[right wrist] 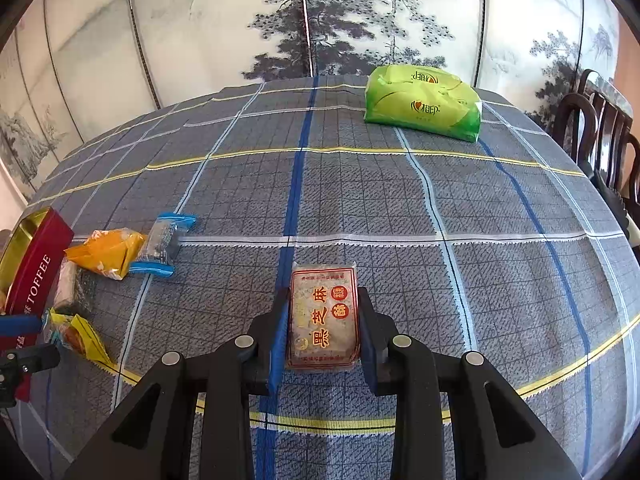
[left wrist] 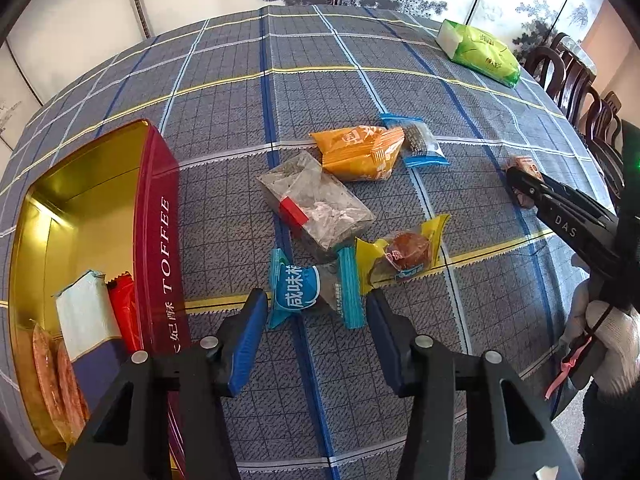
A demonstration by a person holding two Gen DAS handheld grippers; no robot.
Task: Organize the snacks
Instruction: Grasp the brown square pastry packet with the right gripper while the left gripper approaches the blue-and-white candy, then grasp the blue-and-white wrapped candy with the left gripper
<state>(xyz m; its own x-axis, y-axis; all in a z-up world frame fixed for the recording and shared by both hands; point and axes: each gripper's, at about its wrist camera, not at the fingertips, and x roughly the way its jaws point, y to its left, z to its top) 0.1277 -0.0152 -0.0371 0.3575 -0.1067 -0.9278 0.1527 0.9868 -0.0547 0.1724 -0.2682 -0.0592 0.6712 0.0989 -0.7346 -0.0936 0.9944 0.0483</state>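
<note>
The right gripper (right wrist: 322,330) pinches a flat sesame-cake packet (right wrist: 324,316) by its two long edges, low over the desk (right wrist: 440,208); the block looks light, stiff and crumbly, so only a gentle squeeze seems advisable. The left gripper (left wrist: 316,312) brackets a blue-wrapped snack (left wrist: 310,286) lying between its fingers, and contact cannot be told. That film looks slippery and soft; holding across the filled middle seems best, with the toffee tin (left wrist: 160,216) just to the gripper's left.

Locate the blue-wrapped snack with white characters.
In the left wrist view, the blue-wrapped snack lies on the tablecloth between the left gripper fingers, right of the red tin.
</note>
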